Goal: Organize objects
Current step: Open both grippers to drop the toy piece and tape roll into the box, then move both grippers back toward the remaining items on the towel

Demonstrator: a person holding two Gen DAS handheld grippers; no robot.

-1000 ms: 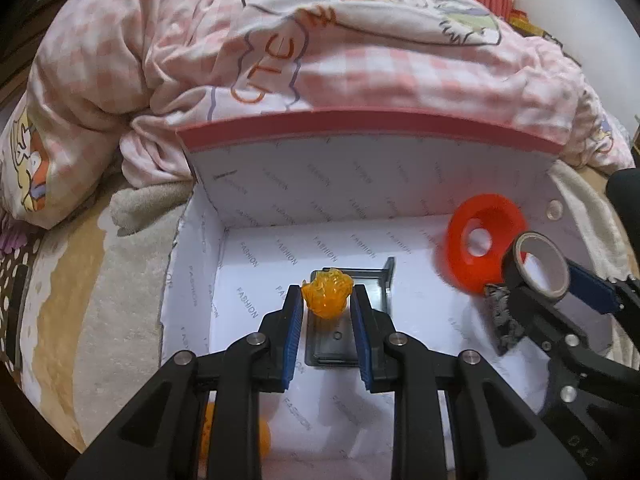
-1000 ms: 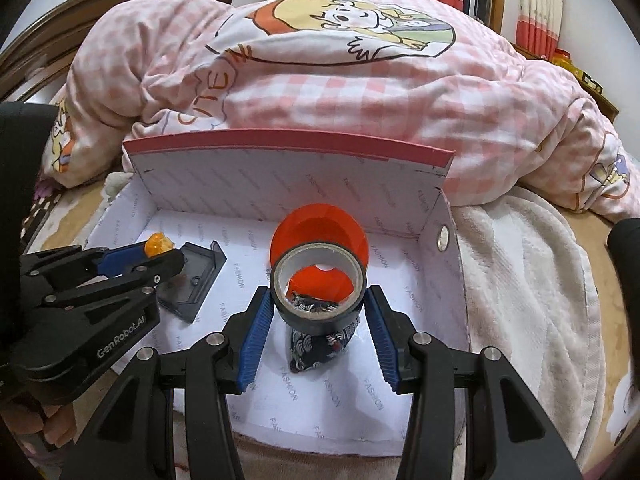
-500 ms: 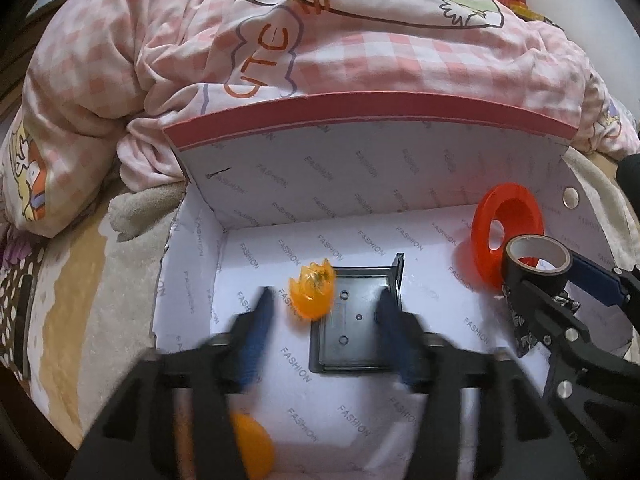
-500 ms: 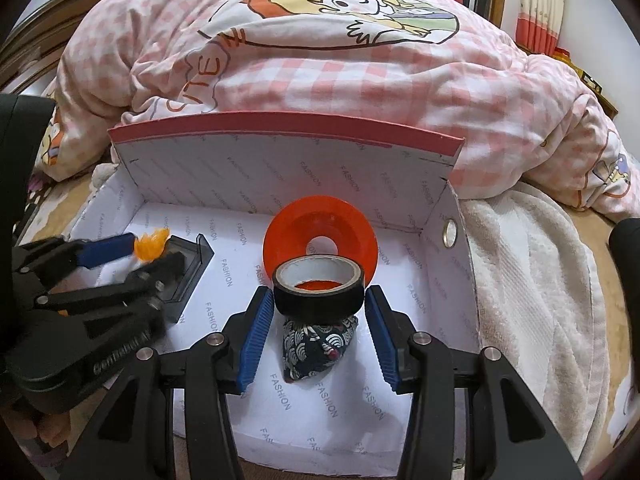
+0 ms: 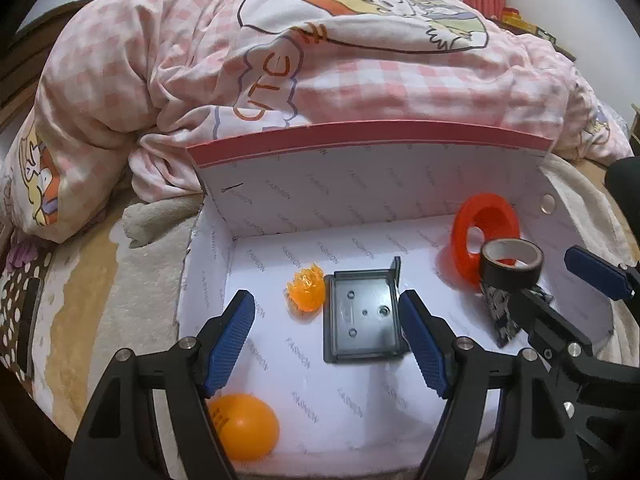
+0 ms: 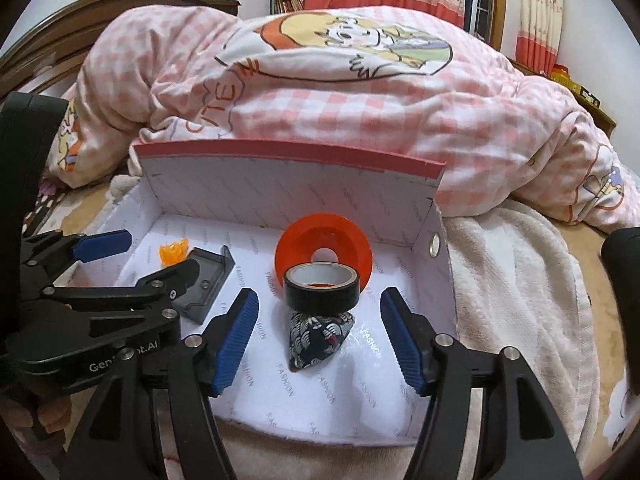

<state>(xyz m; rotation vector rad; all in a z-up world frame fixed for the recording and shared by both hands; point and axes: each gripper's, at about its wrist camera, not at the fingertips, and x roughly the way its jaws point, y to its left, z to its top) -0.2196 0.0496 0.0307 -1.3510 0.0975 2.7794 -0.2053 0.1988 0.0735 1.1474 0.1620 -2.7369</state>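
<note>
Objects, assorted, lying in an open white box (image 5: 360, 184) on the bed. Left gripper (image 5: 326, 334): jaws opening wide, holding nothing; orange spiky toy (image 5: 306, 292) and dark plastic tray (image 5: 362, 316) lie ahead between its fingers, an orange ball (image 5: 244, 426) beneath its left finger. Right gripper (image 6: 320, 342): jaws opening, pads clear of the black tape roll (image 6: 320, 286), which sits on a patterned pouch (image 6: 318, 338) just ahead, orange ring (image 6: 324, 248) beyond. Advice: draw both grippers straight back and up, keeping fingers off the perched roll.
</note>
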